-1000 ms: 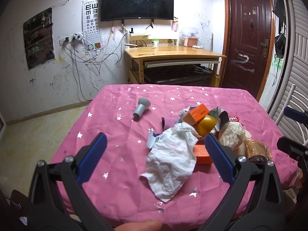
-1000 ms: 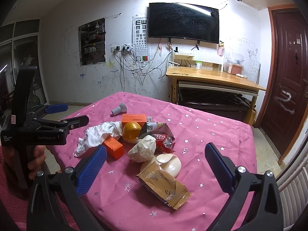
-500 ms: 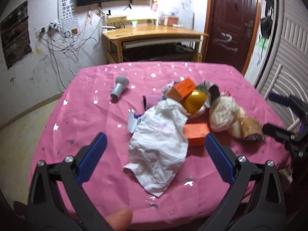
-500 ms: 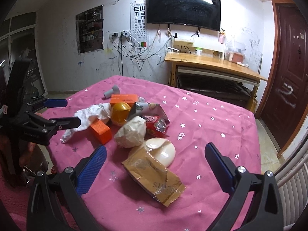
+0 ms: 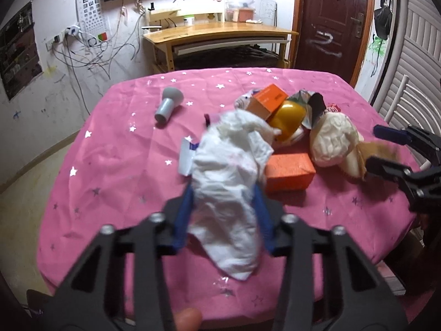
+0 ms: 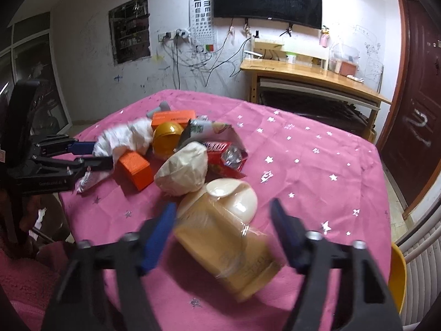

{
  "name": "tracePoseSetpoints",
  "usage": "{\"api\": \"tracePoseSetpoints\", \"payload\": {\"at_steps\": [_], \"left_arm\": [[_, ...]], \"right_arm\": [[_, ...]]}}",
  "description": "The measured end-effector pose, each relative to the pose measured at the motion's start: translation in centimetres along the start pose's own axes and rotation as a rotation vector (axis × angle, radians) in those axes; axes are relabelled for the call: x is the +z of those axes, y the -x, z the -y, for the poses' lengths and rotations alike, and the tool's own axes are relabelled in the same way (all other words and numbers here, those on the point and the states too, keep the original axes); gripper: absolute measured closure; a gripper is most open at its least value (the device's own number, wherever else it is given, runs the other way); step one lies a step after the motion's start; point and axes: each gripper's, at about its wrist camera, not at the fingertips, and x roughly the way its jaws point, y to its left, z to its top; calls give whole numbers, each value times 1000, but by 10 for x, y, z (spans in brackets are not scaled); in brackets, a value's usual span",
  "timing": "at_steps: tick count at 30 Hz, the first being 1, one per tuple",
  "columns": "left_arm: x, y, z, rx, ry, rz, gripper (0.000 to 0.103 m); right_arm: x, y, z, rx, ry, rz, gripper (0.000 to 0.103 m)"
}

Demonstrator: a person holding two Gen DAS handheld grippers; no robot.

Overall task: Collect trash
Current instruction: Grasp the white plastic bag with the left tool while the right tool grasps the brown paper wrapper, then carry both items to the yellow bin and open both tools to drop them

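Here, left gripper jaws closing on white bag

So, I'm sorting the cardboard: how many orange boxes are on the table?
2: one orange box beside the white plastic bag, another leaning behind the yellow ball. More may be buried.

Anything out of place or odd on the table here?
Only the expected litter: a heap of wrappers, boxes and a white plastic bag on the pink tablecloth. A grey mushroom-shaped object lies tipped over, apart from it.

Two wrist views, close, angled down, slightly blurred, sharing the trash pile on pink table
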Motion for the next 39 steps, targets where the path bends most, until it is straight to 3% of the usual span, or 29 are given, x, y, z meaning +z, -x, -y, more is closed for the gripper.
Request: {"api": "tracePoseSetpoints", "payload": {"at_steps": [3, 5, 8, 12, 18, 27, 31, 36, 39], "left_arm": [[-3, 3, 0, -9, -1, -4, 88], [-3, 7, -1, -21, 5, 2, 89], [-3, 9, -2, -22, 11, 14, 91], [-4, 14, -2, -21, 20, 27, 91], [-1, 37, -4, -32, 28, 107, 91], [7, 52, -3, -29, 41, 142, 91], [21, 60, 11, -48, -2, 174, 91], [50, 62, 50, -123, -72, 205, 91], [69, 58, 84, -170, -132, 214, 91]], "right_arm": [[-1, 2, -2, 10, 14, -1, 59], [1, 6, 0, 12, 13, 10, 78], [0, 7, 0, 8, 32, 4, 89], [1, 8, 1, 16, 35, 5, 94], [4, 22, 11, 43, -10, 54, 97], [9, 43, 40, 119, -166, 165, 97], [8, 53, 63, 89, -244, 209, 97], [2, 75, 96, 16, -320, 270, 97], [-8, 89, 124, -74, -383, 298, 97]]}}
